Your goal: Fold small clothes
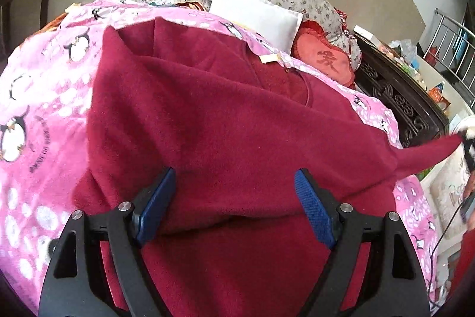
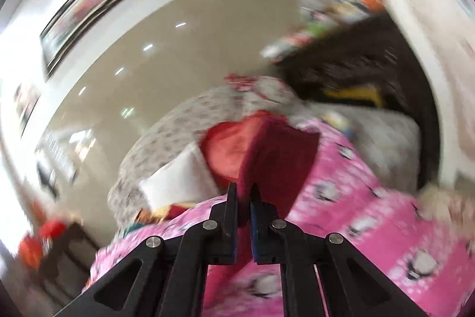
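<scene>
Right gripper [image 2: 243, 192] — lower centre of its own view, jaws together on a corner of the garment [image 1: 225, 121], which rises as a dark red flap above the fingertips. Left gripper [image 1: 234, 195] — bottom centre of its view, blue pads [image 1: 157, 207] wide apart and nothing between them; whether they touch the cloth under them cannot be told.

Garment: dark red fleece, spread over most of the centre of the left view on the blanket [image 1: 44, 97], one corner stretched out to the far right edge.

Risks, largest first:
- Whole garment may slide across the blanket, since the open left gripper pins nothing while the right one pulls.
- Thick fleece may slip from the narrow pinch if the pull is quick.
- Blanket may be caught along with the corner — a bunched fold would follow.

Hard to make out:
- Right view is smeared throughout; how much cloth sits between the jaws is unclear.
- Near hem is cut off by the bottom of the left view.
- Sleeves cannot be told from the body.
- White tag [image 1: 268, 58] near the neck, unreadable.
</scene>
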